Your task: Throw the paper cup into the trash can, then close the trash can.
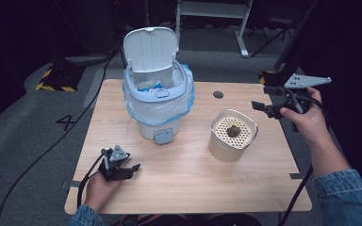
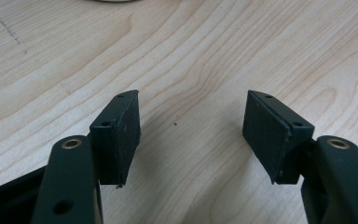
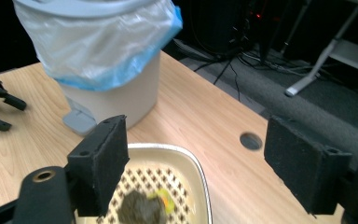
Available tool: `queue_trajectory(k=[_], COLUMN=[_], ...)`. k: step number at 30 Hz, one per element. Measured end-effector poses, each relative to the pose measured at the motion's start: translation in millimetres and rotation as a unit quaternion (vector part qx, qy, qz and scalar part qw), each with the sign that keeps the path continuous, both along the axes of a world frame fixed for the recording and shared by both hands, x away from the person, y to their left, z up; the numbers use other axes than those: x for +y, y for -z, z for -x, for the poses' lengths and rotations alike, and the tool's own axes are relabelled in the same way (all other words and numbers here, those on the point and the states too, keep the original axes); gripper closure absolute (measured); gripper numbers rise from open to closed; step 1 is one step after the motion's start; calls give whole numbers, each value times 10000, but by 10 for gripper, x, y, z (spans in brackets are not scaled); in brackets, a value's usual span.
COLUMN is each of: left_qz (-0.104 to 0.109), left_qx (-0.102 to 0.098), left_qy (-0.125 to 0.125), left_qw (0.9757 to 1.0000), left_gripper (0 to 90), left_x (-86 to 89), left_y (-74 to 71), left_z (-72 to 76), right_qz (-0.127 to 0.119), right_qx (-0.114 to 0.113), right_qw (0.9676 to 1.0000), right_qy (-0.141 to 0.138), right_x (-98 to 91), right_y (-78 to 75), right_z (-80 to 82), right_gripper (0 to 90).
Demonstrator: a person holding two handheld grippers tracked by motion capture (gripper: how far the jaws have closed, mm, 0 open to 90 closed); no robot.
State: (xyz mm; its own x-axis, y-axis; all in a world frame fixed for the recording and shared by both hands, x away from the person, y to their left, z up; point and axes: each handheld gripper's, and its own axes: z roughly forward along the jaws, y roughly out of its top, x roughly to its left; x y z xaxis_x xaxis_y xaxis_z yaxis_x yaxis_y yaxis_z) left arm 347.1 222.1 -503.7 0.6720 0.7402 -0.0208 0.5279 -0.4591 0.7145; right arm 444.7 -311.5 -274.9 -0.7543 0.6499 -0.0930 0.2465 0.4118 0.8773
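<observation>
A: Start big. What's on the wooden table (image 1: 179,188)?

B: The pedal bin (image 1: 158,101) stands at the far left-centre, lid (image 1: 150,47) flipped upright, a translucent liner bag (image 1: 143,106) with a blue edge folded over its rim. To its right, nearer the right edge, sits a cream container (image 1: 231,136), squarish with rounded corners, its top a perforated strainer insert (image 1: 224,127).

A: And the thing being worked on?

B: A dark, lumpy clump of scraps (image 1: 234,130) lying on that insert, about at its middle (in the right gripper view it blurs, with a yellow-green bit beside it).

A: Which gripper is closer?

B: The right gripper (image 1: 269,109), clearly. It hangs just beyond the container's far right corner, jaws pointing left toward it, so the clump lies down and to the left of its tips. Its own view looks along the jaws: they stand parted with nothing between the pads, the container's rim just below them.

A: The left one?

B: The left gripper (image 1: 122,169) rests near the front-left of the table, well apart from the container, jaws spread wide over bare wood grain, holding nothing.

A: Next move, you'd guess?

B: Probably lowering the right jaws over the clump. It looks soft and irregular, so a gentle pinch.
</observation>
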Motion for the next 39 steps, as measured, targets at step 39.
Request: queue_trajectory(k=[39], left_qz=[59], left_qx=[69], left_qy=[-47], left_qw=[9999], left_gripper=[347], left_x=[72], left_y=[-46], left_z=[8], right_qz=[622], right_qx=[1025], right_qw=[9843], right_qy=[1299], right_x=[-658], right_y=[2115], right_z=[828], right_gripper=[201])
